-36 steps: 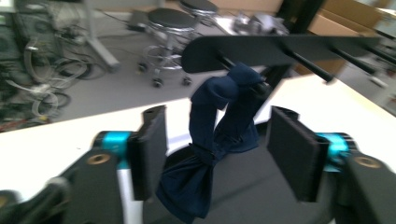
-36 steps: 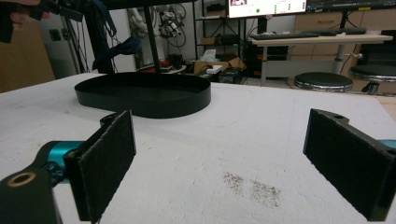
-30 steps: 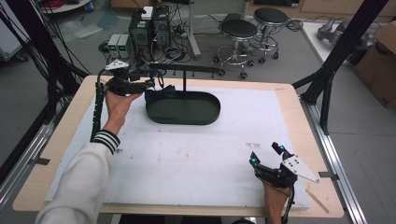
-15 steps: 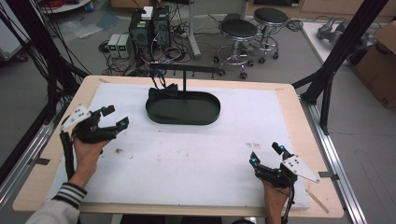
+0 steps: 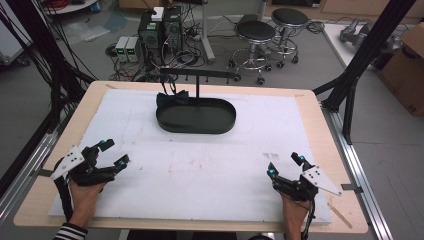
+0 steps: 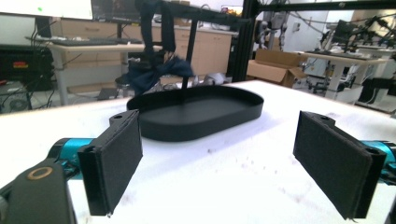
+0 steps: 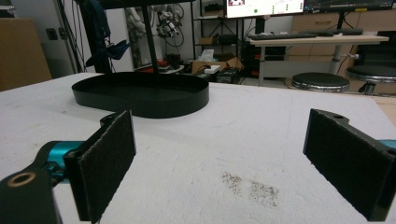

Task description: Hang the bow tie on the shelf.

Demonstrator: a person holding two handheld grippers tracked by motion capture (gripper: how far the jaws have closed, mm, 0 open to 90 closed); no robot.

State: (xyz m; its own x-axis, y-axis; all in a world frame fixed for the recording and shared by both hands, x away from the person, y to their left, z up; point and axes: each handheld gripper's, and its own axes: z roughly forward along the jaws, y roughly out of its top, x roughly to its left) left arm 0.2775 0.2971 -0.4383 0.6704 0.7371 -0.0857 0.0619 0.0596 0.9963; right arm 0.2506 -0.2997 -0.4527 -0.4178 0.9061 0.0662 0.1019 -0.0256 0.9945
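- Left gripper (image 5: 111, 152): jaws are seen spread wide in the left gripper view, having just been opening, with nothing between the pads (image 6: 114, 161). It is held low over the white mat (image 5: 210, 165), near the table's front-left corner.
- Dark blue cloth (image 5: 171, 96): seen ahead of the left gripper and off to its right, well apart from it. It is draped from the left end of the rack bar (image 5: 200, 75), its lower part bunched at the rim of the black oval tray (image 5: 196, 118).
- Right gripper (image 5: 284, 165): jaws released, wide apart, nothing between them. The tray lies ahead of it and to its left, well apart.
- Step judged: the cloth appears hung on the rack and let go, with both grippers held back at rest positions; the hanging is judged done or nearly so.
- Next move, if any: a reach forward by the left gripper would be called for only if the bunched lower part needs straightening; the rack post would have to be avoided.
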